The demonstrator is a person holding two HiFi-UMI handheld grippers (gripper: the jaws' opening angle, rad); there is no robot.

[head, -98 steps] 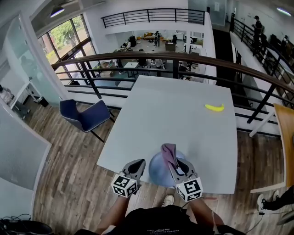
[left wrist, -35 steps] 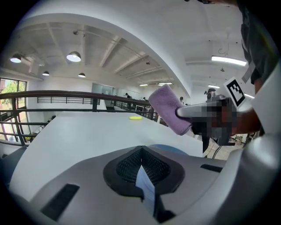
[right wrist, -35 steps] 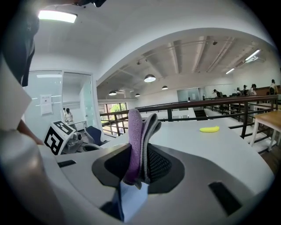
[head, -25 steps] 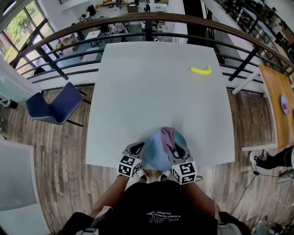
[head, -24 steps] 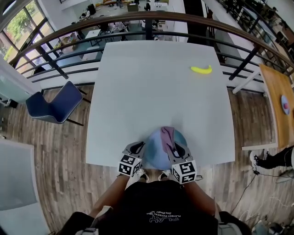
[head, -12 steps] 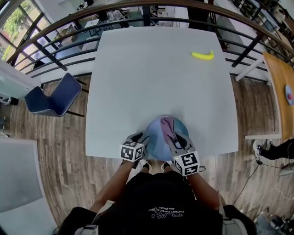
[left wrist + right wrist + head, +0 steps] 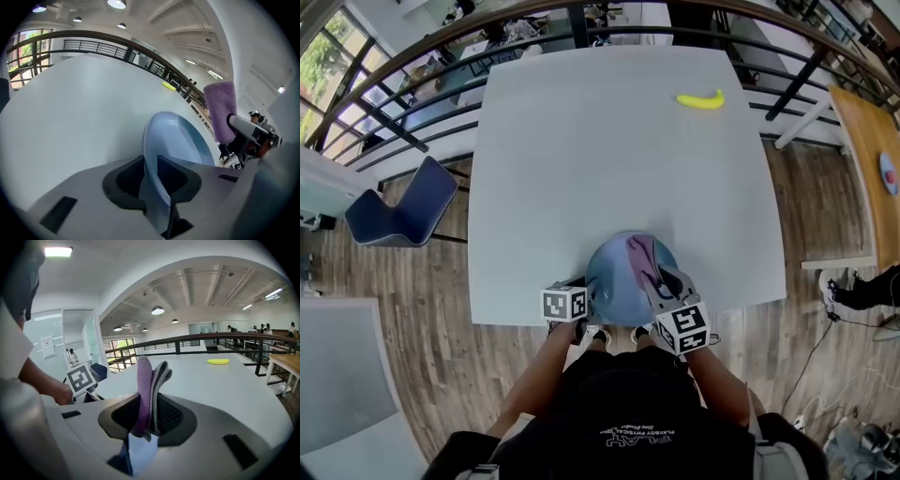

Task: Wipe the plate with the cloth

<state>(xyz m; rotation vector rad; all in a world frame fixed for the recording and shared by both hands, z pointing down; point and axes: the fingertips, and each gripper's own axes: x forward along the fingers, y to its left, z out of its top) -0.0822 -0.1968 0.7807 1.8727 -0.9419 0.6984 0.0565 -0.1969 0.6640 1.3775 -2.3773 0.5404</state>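
blue plate (image 7: 623, 281) at the table's (image 7: 609, 141) near edge is steadied by my left gripper (image 7: 150, 164), jaws just closing onto its left rim, so my right gripper (image 7: 150, 399), clamping the purple cloth (image 7: 143, 380), can wipe it.

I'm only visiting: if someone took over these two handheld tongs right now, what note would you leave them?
The left tongs have just been closing and now clamp the plate by its rim.
The right tongs are shut on the purple cloth, held over the plate's face.
The plate is at the near edge of the table.
Done: both things gripped.
Left: the wiping; how far along it is can't be told.
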